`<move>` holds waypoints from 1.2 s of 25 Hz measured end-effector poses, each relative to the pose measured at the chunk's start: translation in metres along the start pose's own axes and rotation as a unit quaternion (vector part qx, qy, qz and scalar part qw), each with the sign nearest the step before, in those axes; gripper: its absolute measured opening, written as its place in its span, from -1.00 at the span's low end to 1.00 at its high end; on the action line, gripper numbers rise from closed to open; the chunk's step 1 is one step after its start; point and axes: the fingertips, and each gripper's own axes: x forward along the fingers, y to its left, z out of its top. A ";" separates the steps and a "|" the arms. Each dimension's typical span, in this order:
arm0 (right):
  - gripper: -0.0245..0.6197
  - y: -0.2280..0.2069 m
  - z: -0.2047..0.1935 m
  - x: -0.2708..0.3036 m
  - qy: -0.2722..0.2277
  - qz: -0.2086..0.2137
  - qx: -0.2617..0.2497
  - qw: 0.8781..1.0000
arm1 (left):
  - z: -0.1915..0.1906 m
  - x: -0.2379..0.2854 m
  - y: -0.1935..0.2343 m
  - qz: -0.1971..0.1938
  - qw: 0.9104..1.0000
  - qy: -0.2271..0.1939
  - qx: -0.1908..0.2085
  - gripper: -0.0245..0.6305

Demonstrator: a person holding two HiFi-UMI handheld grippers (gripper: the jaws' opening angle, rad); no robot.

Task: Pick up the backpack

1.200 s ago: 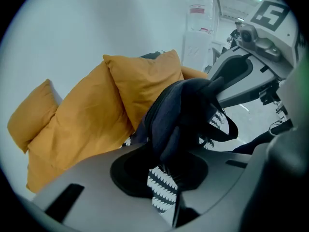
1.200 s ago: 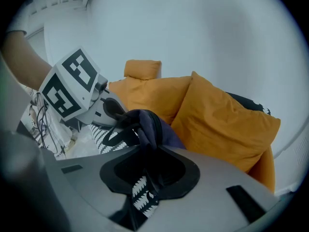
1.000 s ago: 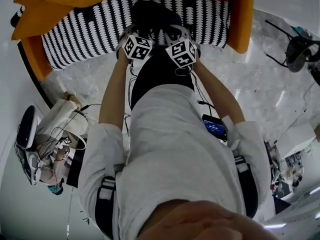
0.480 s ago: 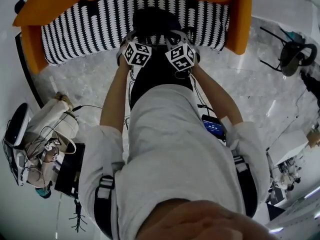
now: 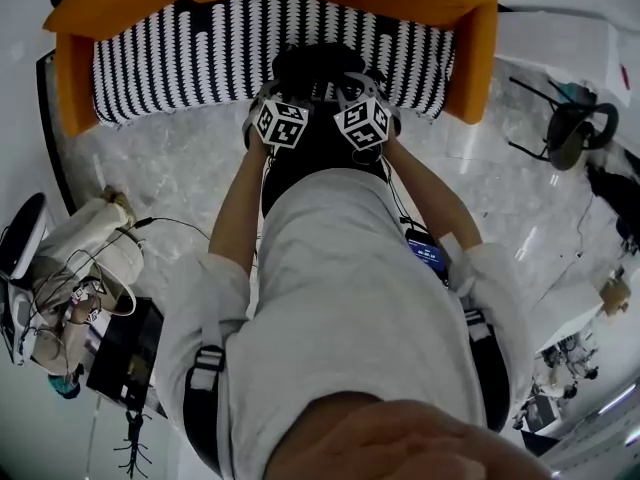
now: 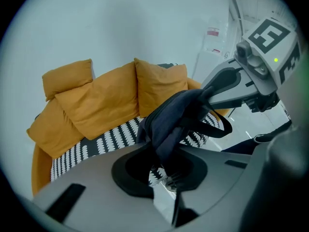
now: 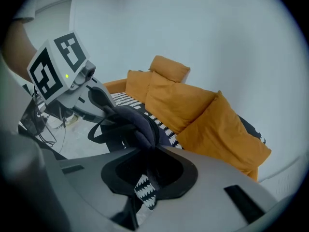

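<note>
The dark navy backpack [image 5: 316, 68] hangs over the front of the sofa's black-and-white striped seat [image 5: 180, 58]. My left gripper [image 5: 290, 93] is shut on a fold of its fabric [image 6: 169, 120], which runs down between the jaws [image 6: 161, 151]. My right gripper [image 5: 350, 88] is beside it on the backpack's other side; its jaws are closing, with the backpack's dark fabric [image 7: 133, 122] pinched between them [image 7: 145, 151]. A black strap [image 6: 219, 129] loops out below the right gripper [image 6: 227, 88]. The backpack's lower part is hidden behind the marker cubes.
Orange cushions [image 6: 104, 100] line the sofa's back and an orange armrest [image 5: 478, 58] stands at its right. On the marble floor to the left is a beige bag with cables [image 5: 100, 263]. A black chair [image 5: 565, 128] stands at the right.
Both grippers have drawn the backpack from the middle of the seat toward its front edge and slightly upward. They have rolled a little and stayed side by side.
</note>
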 end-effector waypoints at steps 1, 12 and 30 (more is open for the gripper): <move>-0.68 0.001 0.001 -0.001 -0.002 0.001 -0.001 1.000 | -0.001 -0.003 -0.001 0.001 1.000 0.000 -0.006 -0.74; -0.68 0.022 0.019 -0.025 -0.035 0.017 0.003 0.999 | 0.001 -0.050 0.005 0.037 0.998 -0.041 -0.025 -0.75; -0.68 0.006 0.104 -0.142 -0.208 0.002 0.026 0.978 | 0.082 -0.172 0.003 0.120 0.976 -0.173 -0.063 -0.75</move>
